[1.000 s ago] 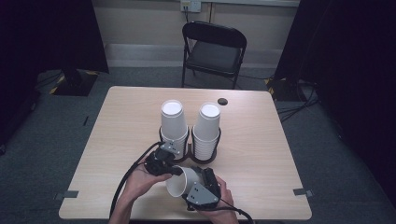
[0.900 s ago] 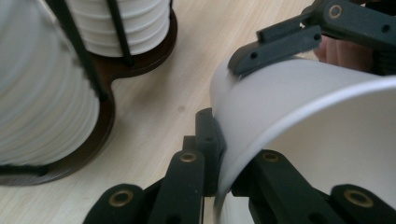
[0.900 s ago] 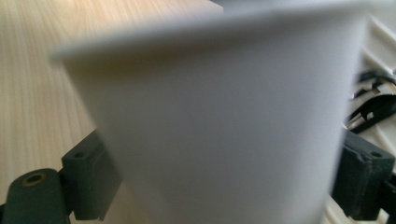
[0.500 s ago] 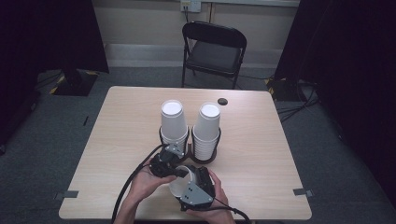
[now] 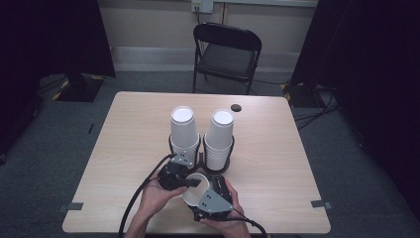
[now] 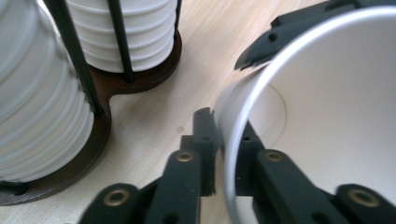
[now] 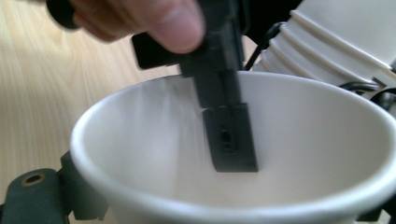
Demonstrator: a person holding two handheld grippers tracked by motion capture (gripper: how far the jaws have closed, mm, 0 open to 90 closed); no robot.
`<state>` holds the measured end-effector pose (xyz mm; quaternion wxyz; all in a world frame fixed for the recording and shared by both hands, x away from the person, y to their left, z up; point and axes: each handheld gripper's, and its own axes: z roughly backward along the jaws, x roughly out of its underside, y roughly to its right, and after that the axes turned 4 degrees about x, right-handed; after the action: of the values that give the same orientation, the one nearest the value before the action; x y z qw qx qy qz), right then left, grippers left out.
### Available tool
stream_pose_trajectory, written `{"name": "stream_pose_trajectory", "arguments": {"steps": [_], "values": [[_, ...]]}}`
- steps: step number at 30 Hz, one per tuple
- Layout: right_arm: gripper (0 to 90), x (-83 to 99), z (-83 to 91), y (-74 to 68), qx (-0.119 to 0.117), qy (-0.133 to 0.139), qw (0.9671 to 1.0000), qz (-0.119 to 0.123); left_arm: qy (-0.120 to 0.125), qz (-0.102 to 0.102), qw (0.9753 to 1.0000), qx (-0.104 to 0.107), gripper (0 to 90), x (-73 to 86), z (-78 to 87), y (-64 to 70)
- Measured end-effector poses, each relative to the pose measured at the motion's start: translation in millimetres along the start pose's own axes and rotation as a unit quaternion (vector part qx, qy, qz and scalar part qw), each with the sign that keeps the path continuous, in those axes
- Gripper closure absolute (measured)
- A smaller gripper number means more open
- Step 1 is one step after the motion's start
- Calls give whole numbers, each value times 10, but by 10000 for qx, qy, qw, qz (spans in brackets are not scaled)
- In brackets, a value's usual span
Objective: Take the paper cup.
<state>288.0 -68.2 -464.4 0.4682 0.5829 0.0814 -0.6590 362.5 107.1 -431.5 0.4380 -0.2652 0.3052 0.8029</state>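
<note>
cup: a loose white paper cup (image 5: pixel 194 187) is held low over the near table edge, in front of the two cup stacks (image 5: pixel 184 133).
left gripper (image 6: pixel 224 154): jaws clamped on the cup rim.
right gripper (image 5: pixel 214 197): jaws around the cup body; grip state i cannot tell.
change: left gripper has moved in from beside the cup onto its rim, so the cup probably passes between the grippers.

A black folding chair (image 5: pixel 227 53) stands behind the wooden table (image 5: pixel 129 129) on grey carpet (image 5: pixel 44 148).

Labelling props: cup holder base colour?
Dark brown base, black wire posts; clearest in the left gripper view.
</note>
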Motion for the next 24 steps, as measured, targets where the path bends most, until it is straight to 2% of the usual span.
{"name": "stream_pose_trajectory", "arguments": {"steps": [1,2,3,7,12,15,17,18,19,20,24], "values": [[110,6,4,11,-6,27,10000,-56,169,-23,9998,-58,808,8,12,3],[110,6,4,11,-6,27,10000,-56,169,-23,9998,-58,794,8,12,3],[111,13,13,24,4,35,9999,-164,285,-17,9996,-26,795,12,20,-1],[112,22,30,54,56,75,9994,-324,475,-85,9987,-157,745,26,32,10],[114,59,26,99,86,65,9983,-579,835,14,9965,-88,688,66,65,-27],[113,67,23,122,105,82,9975,-700,977,-148,9951,-106,663,84,96,-20],[113,76,24,145,119,93,9963,-842,1161,-254,9925,-296,614,96,117,13],[113,82,25,155,123,91,9959,-887,1161,-254,9925,-296,596,96,117,13],[113,86,28,165,141,89,9957,-911,1366,-254,9895,-408,577,106,136,36],[113,89,32,169,140,77,9956,-925,1501,-253,9874,-444,563,113,154,41],[113,114,65,202,175,68,9945,-1032,1756,-191,9831,-479,536,139,192,42]]}}
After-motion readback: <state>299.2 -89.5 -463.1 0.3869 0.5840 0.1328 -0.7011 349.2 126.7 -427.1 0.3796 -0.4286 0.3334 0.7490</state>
